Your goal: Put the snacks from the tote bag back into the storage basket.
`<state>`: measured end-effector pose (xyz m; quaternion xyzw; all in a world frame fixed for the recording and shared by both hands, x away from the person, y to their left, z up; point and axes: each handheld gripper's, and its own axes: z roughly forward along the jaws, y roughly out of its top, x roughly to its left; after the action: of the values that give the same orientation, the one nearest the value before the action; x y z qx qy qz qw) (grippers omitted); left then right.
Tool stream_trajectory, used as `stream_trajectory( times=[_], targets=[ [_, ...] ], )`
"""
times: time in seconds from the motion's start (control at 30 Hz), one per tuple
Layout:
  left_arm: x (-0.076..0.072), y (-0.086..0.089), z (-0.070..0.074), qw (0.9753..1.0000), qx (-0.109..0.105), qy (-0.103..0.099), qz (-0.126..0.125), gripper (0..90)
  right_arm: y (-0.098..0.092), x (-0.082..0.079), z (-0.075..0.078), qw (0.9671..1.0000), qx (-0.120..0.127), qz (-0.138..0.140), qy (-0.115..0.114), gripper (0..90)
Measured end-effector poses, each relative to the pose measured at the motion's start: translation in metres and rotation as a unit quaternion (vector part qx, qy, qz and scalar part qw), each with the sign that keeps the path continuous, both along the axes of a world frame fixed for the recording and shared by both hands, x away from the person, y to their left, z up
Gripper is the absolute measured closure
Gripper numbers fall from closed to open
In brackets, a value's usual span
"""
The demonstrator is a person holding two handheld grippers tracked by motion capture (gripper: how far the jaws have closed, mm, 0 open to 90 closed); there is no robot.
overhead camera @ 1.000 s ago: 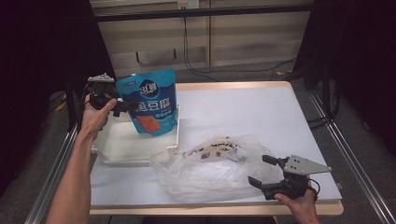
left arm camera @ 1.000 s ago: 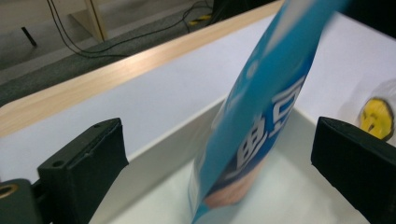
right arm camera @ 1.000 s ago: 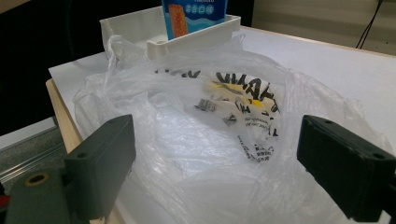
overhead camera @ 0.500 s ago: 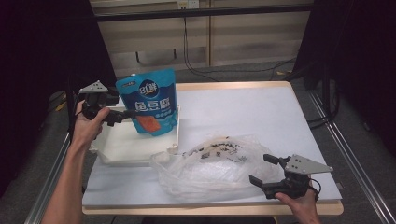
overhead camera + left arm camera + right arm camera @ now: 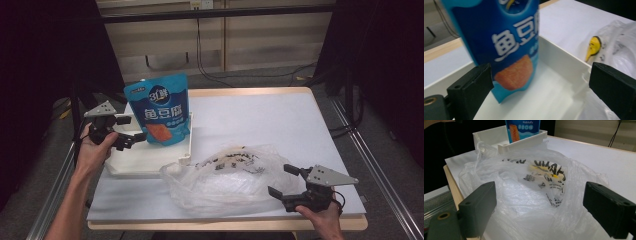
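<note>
left gripper [image 5: 131,134] has backed off the blue pouch [image 5: 161,111], jaws spread, nothing held | pouch stands upright in the white tray [image 5: 150,165], placement probably finished | right gripper [image 5: 286,181] released, at the clear plastic bag [image 5: 227,175] | pale table [image 5: 260,115], dark room, cables along the back wall

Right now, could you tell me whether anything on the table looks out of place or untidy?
The clear plastic bag lies crumpled and sprawled on the table, one edge against the white tray. The blue pouch stands upright in that tray, nothing spilled. Both the left gripper and the right gripper are open, holding nothing.
</note>
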<state>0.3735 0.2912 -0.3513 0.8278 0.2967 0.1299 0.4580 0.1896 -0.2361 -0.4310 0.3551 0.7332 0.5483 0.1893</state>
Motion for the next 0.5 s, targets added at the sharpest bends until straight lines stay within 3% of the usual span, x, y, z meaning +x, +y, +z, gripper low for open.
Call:
stream_trajectory(
  times=[0.07, 0.2, 0.33, 0.43, 0.5],
  targets=[
    [-0.006, -0.002, -0.001, 1.0000, -0.007, -0.003, -0.005, 4.6, 0.000, 0.000, 0.000, 1.0000, 0.001, 0.000, 0.000, 11.3],
    [-0.020, -0.003, -0.004, 0.9996, 0.002, -0.023, 0.017, 4.2, -0.001, -0.001, 0.001, 1.0000, -0.001, -0.001, -0.004, 11.3],
    [-0.032, -0.004, -0.014, 0.9994, 0.021, -0.022, 0.018, 4.2, -0.002, -0.003, 0.002, 1.0000, -0.001, -0.004, -0.005, 11.3],
    [-0.044, -0.003, -0.020, 0.9995, 0.010, -0.019, 0.023, 4.2, -0.002, -0.002, 0.002, 1.0000, 0.000, -0.005, -0.004, 11.3],
    [-0.051, -0.002, -0.023, 0.9992, 0.017, -0.024, 0.029, 4.0, -0.003, -0.002, 0.002, 1.0000, 0.001, -0.007, -0.006, 11.5]
  ],
)
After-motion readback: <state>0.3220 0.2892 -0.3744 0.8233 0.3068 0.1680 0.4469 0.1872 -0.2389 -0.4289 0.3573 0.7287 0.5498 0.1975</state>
